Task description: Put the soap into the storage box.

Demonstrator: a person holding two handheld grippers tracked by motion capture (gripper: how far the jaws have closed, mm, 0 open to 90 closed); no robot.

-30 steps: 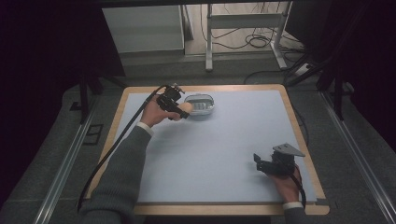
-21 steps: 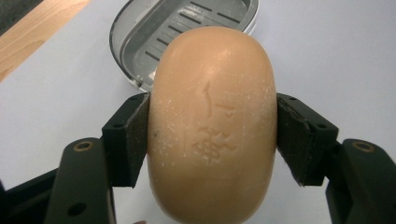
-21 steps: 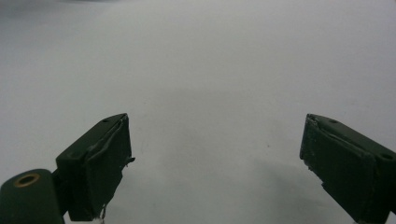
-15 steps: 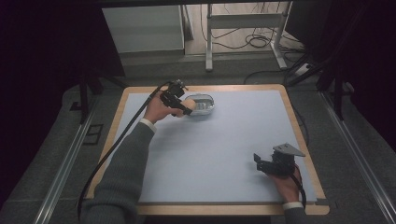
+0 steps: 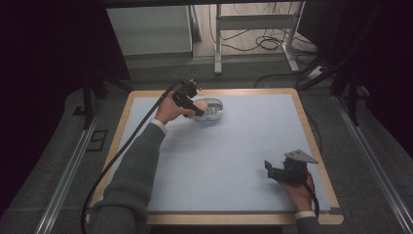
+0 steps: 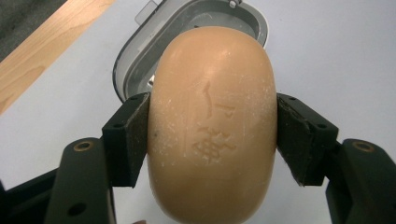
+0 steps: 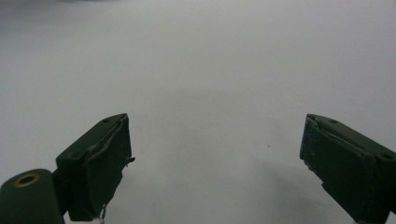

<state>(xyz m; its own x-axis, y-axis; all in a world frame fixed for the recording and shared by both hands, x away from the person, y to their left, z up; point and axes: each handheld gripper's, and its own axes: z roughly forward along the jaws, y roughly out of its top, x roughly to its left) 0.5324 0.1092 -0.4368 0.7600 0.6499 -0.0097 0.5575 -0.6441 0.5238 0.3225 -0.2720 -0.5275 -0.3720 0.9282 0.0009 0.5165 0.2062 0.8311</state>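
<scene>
While held above dish: soap bar (image 6: 212, 126)
Left gripper (image 6: 212, 135): fingers clamped on soap, over grey dish (image 6: 140, 60)
Right gripper (image 7: 215, 158): fingers spread wide, empty, low over bench (image 5: 234, 161)

Soap bar (image 6: 212, 126): oval, tan-orange, smooth w/ rounded ends, stamped characters on top face and fine white dust on the surface. It is held off the table, gripped on its two long sides, just above the dish. Soap dish (image 6: 140, 65): grey, oval, shallow w/ raised rim, open side up, lying flat on the pale blue mat near far left edge of table. Inside seems to have small ridges, partly hidden by the soap.
</scene>
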